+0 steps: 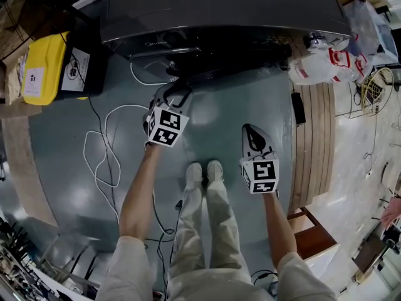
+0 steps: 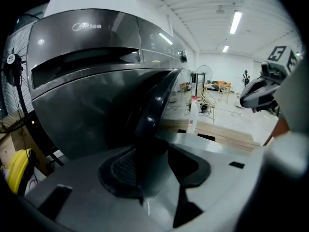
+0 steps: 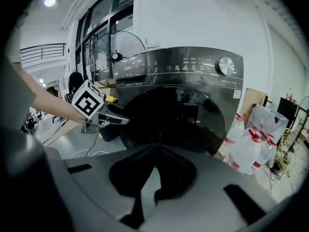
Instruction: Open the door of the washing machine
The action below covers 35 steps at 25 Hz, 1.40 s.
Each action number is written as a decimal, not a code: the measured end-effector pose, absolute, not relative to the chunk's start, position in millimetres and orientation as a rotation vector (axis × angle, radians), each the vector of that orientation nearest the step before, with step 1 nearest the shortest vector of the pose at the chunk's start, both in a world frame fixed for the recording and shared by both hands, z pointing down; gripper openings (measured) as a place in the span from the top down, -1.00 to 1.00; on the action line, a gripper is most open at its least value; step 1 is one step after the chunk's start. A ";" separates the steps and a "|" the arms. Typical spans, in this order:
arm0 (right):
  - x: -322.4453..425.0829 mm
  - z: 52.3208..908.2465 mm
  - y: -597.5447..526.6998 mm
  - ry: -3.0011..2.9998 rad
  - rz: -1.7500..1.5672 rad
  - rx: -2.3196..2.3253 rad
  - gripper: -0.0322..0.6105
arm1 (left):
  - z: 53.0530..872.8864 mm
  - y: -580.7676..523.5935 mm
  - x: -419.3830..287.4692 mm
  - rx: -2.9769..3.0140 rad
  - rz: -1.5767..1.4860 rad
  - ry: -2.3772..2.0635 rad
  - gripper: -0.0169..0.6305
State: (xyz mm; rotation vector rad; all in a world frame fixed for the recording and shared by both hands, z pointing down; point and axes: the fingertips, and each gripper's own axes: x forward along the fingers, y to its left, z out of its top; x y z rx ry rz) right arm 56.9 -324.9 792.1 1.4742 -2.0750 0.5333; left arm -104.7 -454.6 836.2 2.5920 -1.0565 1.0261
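Observation:
The dark grey washing machine [image 1: 219, 5] stands at the top of the head view, its round door [image 1: 238, 64] swung a little out at the left side. My left gripper [image 1: 177, 96] reaches that free edge. In the left gripper view the door's dark rim [image 2: 153, 105] runs down between the pads, and the left gripper [image 2: 154, 163] is shut on it. My right gripper [image 1: 252, 130] hangs lower right, away from the machine. It faces the door's glass [image 3: 174, 115], and the right gripper [image 3: 155, 148] is shut on nothing.
A yellow container [image 1: 41, 68] stands left of the machine, with a white cable [image 1: 103, 149] looping over the floor. Plastic jugs [image 1: 326, 64] and wooden boards [image 1: 313, 143] lie to the right. The person's shoes [image 1: 203, 171] stand between the grippers.

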 end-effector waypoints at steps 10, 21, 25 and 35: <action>66.4 778.9 -278.9 -2.011 0.513 1.538 0.90 | 832.8 -353.4 -82.3 2.570 0.952 -0.899 0.53; 97.7 761.9 -235.5 -1.931 0.574 1.673 0.90 | 828.3 -273.4 -43.5 2.510 0.936 -0.763 0.61; 117.9 758.5 -221.3 -1.892 0.586 1.725 0.90 | 829.9 -246.1 -23.9 2.495 0.938 -0.707 0.63; 183.4 764.2 -171.9 -1.745 0.661 1.884 0.90 | 830.1 -199.9 17.7 2.458 0.921 -0.642 0.59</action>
